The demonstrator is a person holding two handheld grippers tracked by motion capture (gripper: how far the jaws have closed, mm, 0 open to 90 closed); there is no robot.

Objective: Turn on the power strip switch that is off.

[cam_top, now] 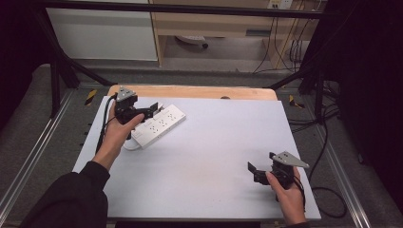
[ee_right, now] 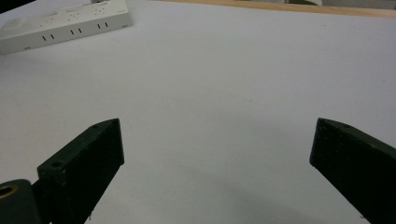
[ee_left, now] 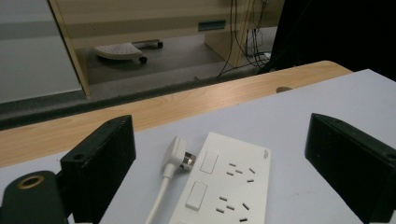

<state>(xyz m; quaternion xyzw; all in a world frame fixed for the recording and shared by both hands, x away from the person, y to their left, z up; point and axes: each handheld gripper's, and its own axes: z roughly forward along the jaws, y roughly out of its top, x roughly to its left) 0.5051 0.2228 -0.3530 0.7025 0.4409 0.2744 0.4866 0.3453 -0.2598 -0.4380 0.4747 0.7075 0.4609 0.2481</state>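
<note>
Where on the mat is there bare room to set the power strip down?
The grey mat lies bare between the white power strip and the right gripper, also along its far right side. The far-left corner is crowded: the strip, its white plug and the left gripper sit there.

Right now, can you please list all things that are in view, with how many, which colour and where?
power strip: 1, white, far left of the table, between the open jaws of the left gripper
plug: 1, white, with its cable, lying by the strip's end
table sheet: 1, pale grey, covering the table
table edge: 1, light wood, far side
wheeled base: 1, white, on the floor beyond the table
cables: several, black, floor at right
left gripper: 1, black, over the strip, jaws open
right gripper: 1, black, near right of the table, jaws open, nothing between
hands: 2, one on each gripper
</note>
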